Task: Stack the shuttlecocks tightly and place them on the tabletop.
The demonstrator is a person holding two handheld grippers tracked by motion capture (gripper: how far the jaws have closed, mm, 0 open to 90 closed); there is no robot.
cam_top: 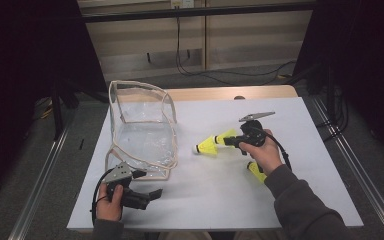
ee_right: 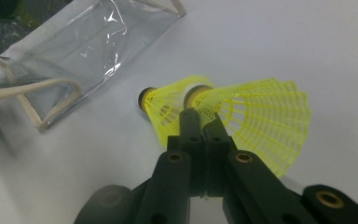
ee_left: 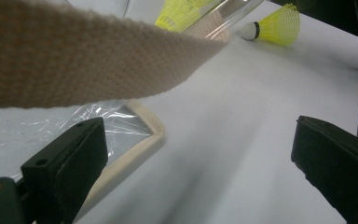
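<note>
1. No readable writing appears.
2. Right gripper [ee_right: 200, 116]: jaws pressed together, pinching a yellow shuttlecock [ee_right: 256, 116] by its skirt; another shuttlecock [cam_top: 207, 146] lies at its 9 o'clock.
3. Left gripper [ee_left: 200, 154]: jaws spread, clear bag [cam_top: 142, 131] at 12 o'clock.

Left gripper [cam_top: 150, 194] rests low, jaws wide apart — right gripper [cam_top: 228, 141] has jaws pressed together.

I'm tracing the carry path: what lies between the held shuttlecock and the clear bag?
In the high view, one more yellow shuttlecock on the white sheet.
</note>
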